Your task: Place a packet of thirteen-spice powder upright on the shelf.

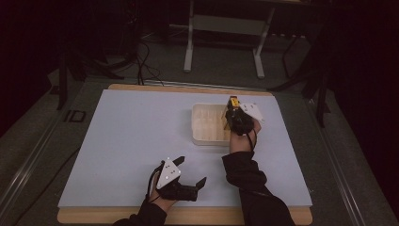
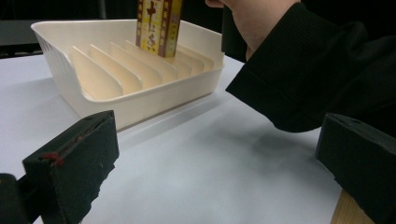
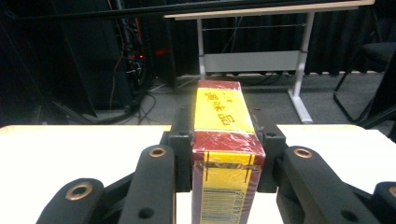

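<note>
Right gripper [image 1: 234,110] clamped on a yellow-and-red box [image 3: 223,140], held upright over the slotted white tray [image 2: 140,100], lower end down among the dividers. Left gripper [image 1: 188,172] resting near the table's [image 1: 127,136] front edge, jaws spread wide, holding nothing.

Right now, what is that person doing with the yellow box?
A person holds a gripper in each hand. The right gripper is shut on a yellow and red box and holds it upright over the white tray with slots, its lower end among the dividers at the tray's right side. The left gripper rests open near the front edge of the table, holding nothing.
</note>
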Available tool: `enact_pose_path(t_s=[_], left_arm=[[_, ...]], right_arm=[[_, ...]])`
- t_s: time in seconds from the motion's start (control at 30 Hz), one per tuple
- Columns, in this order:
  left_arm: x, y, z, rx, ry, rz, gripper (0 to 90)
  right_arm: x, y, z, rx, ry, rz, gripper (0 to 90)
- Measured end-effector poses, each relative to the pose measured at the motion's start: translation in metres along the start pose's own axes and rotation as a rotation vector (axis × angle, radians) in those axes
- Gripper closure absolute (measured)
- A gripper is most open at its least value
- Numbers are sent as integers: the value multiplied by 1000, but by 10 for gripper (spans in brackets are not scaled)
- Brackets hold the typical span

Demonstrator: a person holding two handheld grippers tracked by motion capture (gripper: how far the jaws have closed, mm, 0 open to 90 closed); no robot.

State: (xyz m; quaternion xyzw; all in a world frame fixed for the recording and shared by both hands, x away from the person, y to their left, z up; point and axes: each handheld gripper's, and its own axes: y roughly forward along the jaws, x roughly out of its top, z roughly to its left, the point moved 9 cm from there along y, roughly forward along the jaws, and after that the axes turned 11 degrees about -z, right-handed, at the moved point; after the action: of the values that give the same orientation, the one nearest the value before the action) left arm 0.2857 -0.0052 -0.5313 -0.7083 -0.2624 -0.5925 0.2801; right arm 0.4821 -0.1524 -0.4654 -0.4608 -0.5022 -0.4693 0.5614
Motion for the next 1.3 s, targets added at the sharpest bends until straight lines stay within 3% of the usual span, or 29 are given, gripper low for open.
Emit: enact_pose_path(t_s=[0.67,0.9,1.3], left_arm=[[-1,1,0,-3,-12,11,3],[-1,1,-1,-5,-10,13,3],[-3,2,1,-4,-14,21,3]], right_arm=[[-5,-7,-5,-18,14,-3,673],[-20,2,0,-31,-2,41,675],[-37,8,8,-42,-60,59,672]])
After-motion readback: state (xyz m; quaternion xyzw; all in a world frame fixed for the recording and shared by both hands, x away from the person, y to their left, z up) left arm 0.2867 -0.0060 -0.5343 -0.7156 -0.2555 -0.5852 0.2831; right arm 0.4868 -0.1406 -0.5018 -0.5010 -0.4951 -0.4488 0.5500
